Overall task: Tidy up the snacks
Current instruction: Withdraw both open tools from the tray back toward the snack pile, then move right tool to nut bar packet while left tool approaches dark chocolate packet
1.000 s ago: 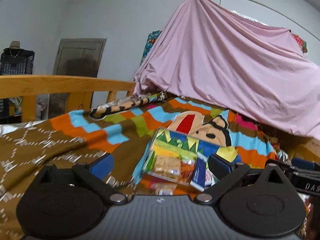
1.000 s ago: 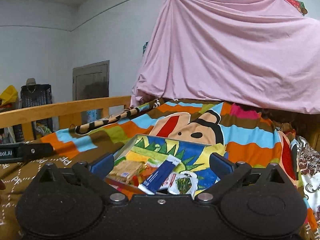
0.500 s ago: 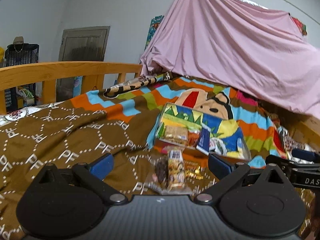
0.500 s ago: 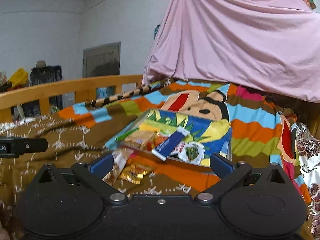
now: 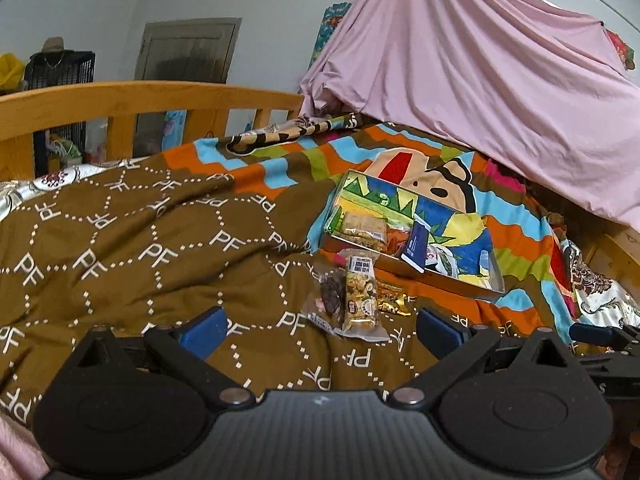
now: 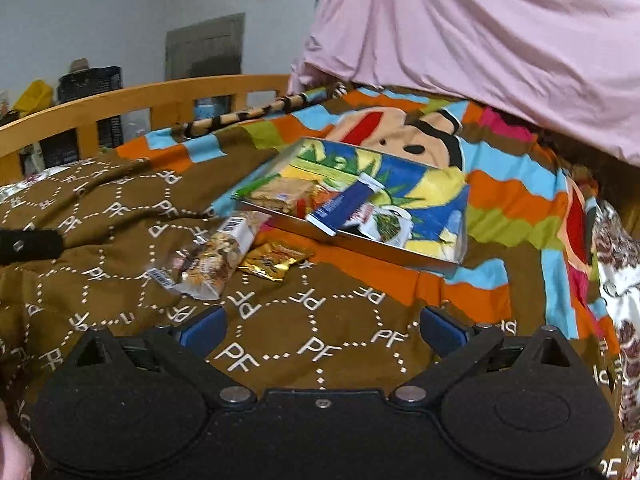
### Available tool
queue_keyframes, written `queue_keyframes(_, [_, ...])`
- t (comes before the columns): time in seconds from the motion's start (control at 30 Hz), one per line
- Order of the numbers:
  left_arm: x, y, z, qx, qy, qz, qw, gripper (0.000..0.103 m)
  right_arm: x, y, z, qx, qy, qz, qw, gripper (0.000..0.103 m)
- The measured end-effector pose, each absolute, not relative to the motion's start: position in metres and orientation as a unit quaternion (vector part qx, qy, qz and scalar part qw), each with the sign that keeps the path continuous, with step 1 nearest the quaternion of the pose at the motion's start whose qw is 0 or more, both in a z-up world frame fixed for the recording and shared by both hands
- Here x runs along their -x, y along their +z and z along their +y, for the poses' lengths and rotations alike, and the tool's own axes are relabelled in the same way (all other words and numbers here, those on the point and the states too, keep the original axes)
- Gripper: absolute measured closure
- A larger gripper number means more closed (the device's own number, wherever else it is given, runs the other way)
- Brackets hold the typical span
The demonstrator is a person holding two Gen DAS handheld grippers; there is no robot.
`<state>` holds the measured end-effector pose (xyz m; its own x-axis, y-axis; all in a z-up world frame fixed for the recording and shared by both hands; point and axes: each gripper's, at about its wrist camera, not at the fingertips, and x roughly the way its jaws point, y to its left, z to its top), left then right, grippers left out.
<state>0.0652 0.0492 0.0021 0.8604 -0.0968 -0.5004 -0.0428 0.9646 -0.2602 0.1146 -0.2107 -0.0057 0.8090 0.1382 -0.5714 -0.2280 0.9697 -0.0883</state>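
Left wrist view: the left gripper [image 5: 320,330] has its fingers spread wide and empty above a brown blanket [image 5: 140,264]; loose snack packets [image 5: 360,300] lie just ahead between them, in front of a colourful tray [image 5: 460,280] holding more snacks. Right wrist view: the right gripper [image 6: 322,328] is likewise wide open and empty, with the packets [image 6: 216,256] ahead to its left and the tray [image 6: 400,254] beyond.

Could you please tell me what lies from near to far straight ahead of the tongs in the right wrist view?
Right tongs, open → brown PF blanket → gold snack packet → tray holding a blue packet → striped cartoon blanket → pink sheet.
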Motion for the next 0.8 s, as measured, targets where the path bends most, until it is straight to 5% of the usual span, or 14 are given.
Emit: queue_keyframes(0.8, [-0.087,0.0,0.048,0.15,0.019,0.318,0.936,0.0,-0.151,0.008,-0.193,0.049,0.059,0.347,0.935,0.001])
